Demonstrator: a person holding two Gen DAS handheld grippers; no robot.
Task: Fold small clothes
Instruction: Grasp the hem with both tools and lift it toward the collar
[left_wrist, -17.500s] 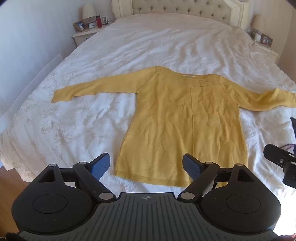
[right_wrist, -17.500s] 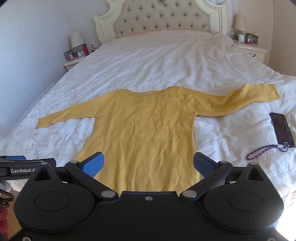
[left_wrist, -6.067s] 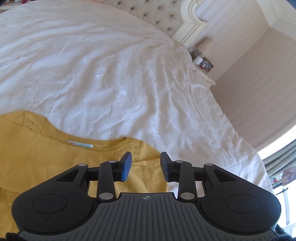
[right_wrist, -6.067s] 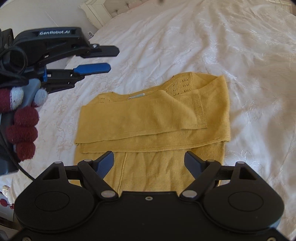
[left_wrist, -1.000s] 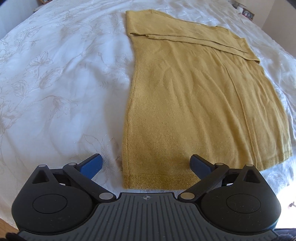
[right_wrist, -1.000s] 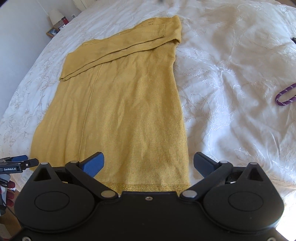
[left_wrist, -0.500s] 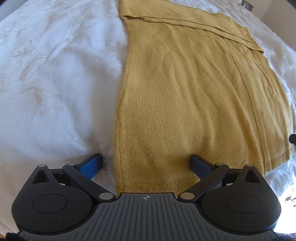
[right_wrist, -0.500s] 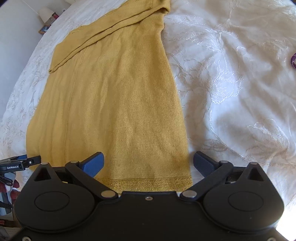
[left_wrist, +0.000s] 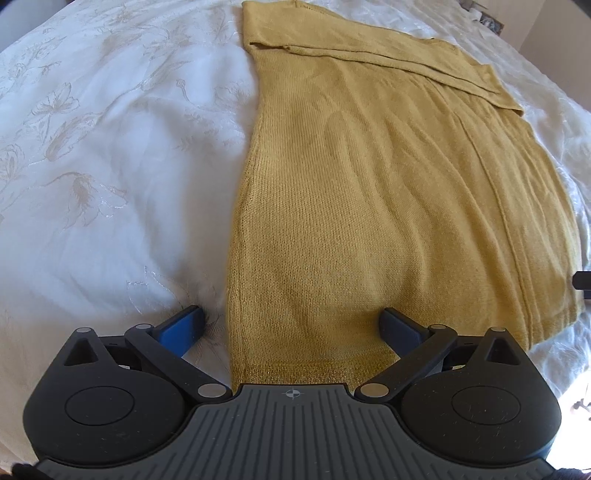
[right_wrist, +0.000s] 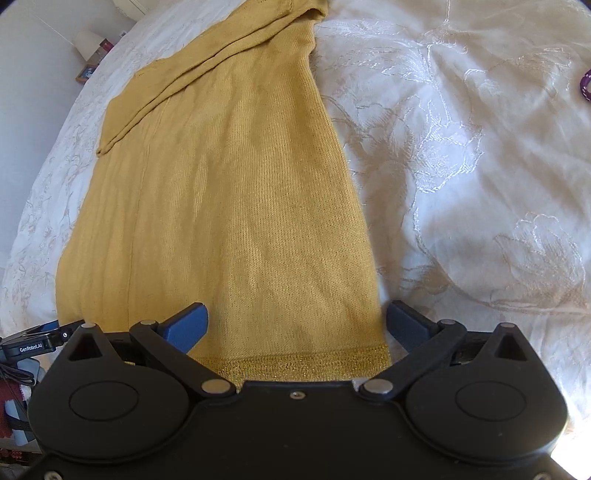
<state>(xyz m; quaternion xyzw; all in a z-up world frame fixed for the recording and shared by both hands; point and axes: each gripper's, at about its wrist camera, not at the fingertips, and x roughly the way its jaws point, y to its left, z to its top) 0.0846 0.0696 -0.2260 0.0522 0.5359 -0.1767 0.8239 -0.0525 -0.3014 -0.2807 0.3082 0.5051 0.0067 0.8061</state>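
A yellow knit sweater (left_wrist: 388, 192) lies flat on the white bedspread (left_wrist: 110, 155), both sleeves folded across its chest at the far end. It also shows in the right wrist view (right_wrist: 240, 206). My left gripper (left_wrist: 291, 323) is open, its jaws straddling the sweater's near left hem corner. My right gripper (right_wrist: 297, 319) is open, its jaws straddling the near right hem corner. Both sit low over the glittery hem band (right_wrist: 295, 363). Neither holds the cloth.
The embroidered bedspread (right_wrist: 461, 184) spreads on all sides. A purple cord (right_wrist: 584, 85) lies at the far right edge. A nightstand with a lamp (right_wrist: 86, 44) stands at the far left. The left gripper's body (right_wrist: 37, 341) shows at the left edge.
Both grippers have come down and forward to the sweater's bottom hem corners. Both stay open. The sweater has not moved.
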